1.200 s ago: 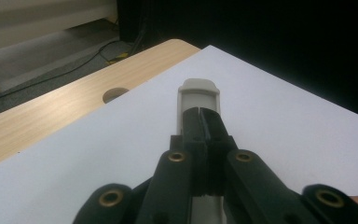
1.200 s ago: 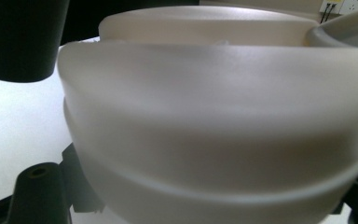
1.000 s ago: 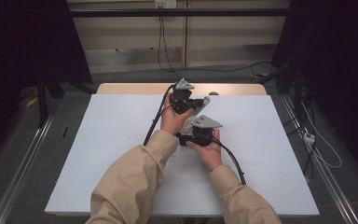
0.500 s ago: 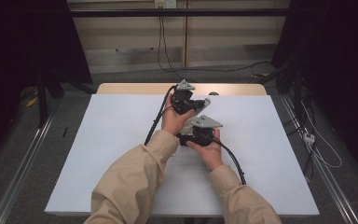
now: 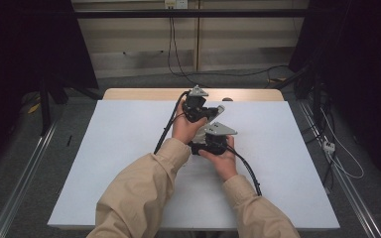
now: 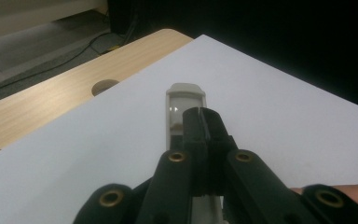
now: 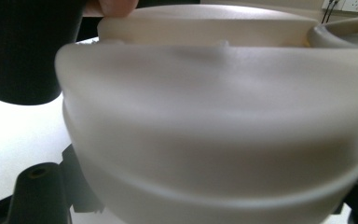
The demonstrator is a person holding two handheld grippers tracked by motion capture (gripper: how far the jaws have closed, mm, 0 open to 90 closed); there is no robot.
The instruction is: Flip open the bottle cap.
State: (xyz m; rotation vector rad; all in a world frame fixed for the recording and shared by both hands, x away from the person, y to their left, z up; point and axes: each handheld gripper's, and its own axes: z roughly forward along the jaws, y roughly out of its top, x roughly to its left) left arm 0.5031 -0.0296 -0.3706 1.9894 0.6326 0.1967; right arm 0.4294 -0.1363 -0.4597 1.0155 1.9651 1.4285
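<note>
Nearest, the right tongs sat at mid-worktop in the person's right hand, clenched on a cream plastic piece. The piece was so close to the right gripper view's lens that its rounded, ribbed shell blurred. Just beyond, at about 11 o'clock from them, the left tongs were pressed fully together over a pale bar with a clear window that ran out toward 12 o'clock. Whether they pinched that bar or only lay on it could not be told, nor whether it belonged to the cream piece. The piece looked like a light, rigid moulding, smooth and probably slippery on its curved faces, so a hold across the ribs or a flat edge seemed safer than one on the dome. The thin windowed bar seemed the fragile part — better steadied than squeezed. Farthest off lay the wooden strip with its round hole.
</note>
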